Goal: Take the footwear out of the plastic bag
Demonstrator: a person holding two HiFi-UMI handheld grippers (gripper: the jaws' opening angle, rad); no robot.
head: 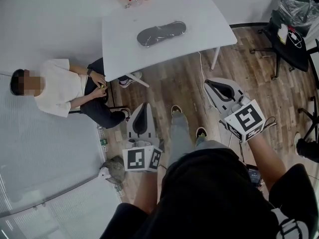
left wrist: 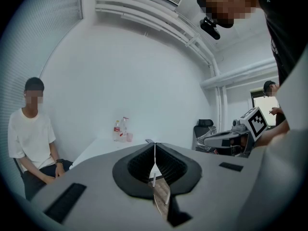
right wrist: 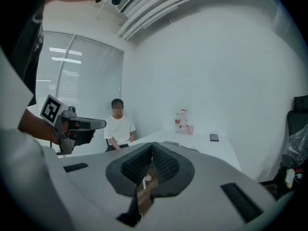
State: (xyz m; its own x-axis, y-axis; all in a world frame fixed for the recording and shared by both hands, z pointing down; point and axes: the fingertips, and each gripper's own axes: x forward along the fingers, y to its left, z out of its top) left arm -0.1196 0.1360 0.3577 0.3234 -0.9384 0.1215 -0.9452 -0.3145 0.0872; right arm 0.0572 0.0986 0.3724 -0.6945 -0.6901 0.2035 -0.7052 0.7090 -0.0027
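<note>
Bagged footwear lies mid-desk, nearer its front edge. L gripper & R gripper both pinched shut, empty, over the floor, well short of it

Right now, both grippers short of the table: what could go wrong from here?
The left gripper and right gripper both have their fingers shut; reaching the shoe like that would shove it, not grasp it.
The plastic bag looks close around it, so a pinch may catch plastic and shoe together.
A seated person is beside the table on the left gripper's side; a wide swing could come near them.
</note>
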